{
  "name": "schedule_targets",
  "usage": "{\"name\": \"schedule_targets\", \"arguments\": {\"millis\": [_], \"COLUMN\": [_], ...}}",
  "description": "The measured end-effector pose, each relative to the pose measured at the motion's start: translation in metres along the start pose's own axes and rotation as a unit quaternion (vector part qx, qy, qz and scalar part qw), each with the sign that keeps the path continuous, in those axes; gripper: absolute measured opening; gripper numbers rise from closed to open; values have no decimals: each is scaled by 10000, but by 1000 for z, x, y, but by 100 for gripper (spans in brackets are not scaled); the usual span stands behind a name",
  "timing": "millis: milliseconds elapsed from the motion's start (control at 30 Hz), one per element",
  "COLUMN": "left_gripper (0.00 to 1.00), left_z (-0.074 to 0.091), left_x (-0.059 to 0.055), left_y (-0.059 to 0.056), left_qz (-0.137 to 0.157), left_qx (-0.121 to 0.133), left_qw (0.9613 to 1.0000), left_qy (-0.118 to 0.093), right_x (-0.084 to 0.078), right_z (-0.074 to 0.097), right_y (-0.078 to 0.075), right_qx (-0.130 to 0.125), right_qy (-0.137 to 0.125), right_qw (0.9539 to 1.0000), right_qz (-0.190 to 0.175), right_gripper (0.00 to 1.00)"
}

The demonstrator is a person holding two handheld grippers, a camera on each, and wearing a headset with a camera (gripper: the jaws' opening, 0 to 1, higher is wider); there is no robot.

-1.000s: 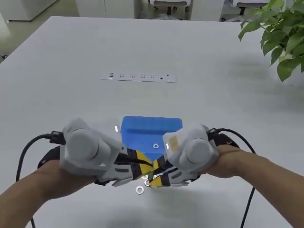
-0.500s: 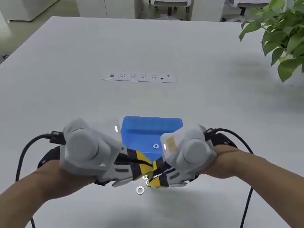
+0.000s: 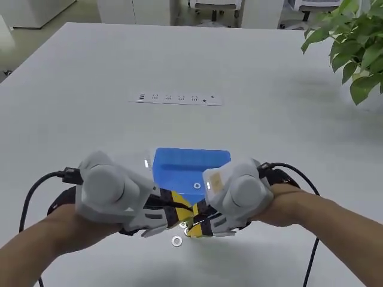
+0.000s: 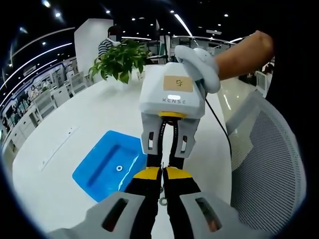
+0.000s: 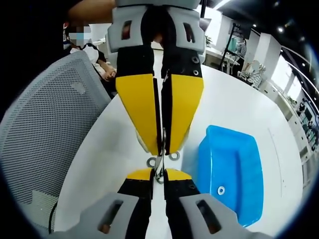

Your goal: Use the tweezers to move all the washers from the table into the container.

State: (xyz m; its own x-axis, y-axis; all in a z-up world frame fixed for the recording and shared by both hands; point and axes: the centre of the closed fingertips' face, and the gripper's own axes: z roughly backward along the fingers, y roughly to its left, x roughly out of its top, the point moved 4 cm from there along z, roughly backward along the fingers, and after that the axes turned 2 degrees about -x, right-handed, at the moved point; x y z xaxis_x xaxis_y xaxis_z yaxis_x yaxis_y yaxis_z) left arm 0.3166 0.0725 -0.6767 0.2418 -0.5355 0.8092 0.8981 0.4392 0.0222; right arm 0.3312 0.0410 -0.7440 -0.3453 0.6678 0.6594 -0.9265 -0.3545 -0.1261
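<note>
Tweezers (image 5: 159,162) are clamped by both left gripper (image 4: 160,173) and right gripper (image 5: 159,174), jaws closed, tip to tip. Washers (image 5: 174,156) lie just under the tips, container (image 5: 234,149) alongside. One clamp should be released before pinching.

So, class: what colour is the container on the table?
Blue; the container shows best in the right gripper view.

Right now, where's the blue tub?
In the head view the blue container sits mid-table, just beyond the left gripper and right gripper, with the power strip farther back.

Blue container (image 3: 179,162) (open top) holds silver washer (image 3: 197,186); loose washer (image 3: 176,241) outside; thin tweezers (image 5: 159,160) near it
</note>
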Motion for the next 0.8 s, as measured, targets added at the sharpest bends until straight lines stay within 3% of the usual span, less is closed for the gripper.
{"name": "schedule_targets", "arguments": {"millis": [467,800], "left_gripper": [25,51], "left_z": [12,15], "left_x": [2,-1], "left_y": [7,7], "left_qz": [185,240], "left_qx": [202,261], "left_qw": [9994,9989], "left_qy": [-221,-319], "right_x": [5,12], "right_z": [8,19], "right_y": [0,-3], "right_qx": [28,38], "right_qy": [39,46], "right_qw": [10000,10000], "right_qz": [-25,27], "right_gripper": [9,9]}}
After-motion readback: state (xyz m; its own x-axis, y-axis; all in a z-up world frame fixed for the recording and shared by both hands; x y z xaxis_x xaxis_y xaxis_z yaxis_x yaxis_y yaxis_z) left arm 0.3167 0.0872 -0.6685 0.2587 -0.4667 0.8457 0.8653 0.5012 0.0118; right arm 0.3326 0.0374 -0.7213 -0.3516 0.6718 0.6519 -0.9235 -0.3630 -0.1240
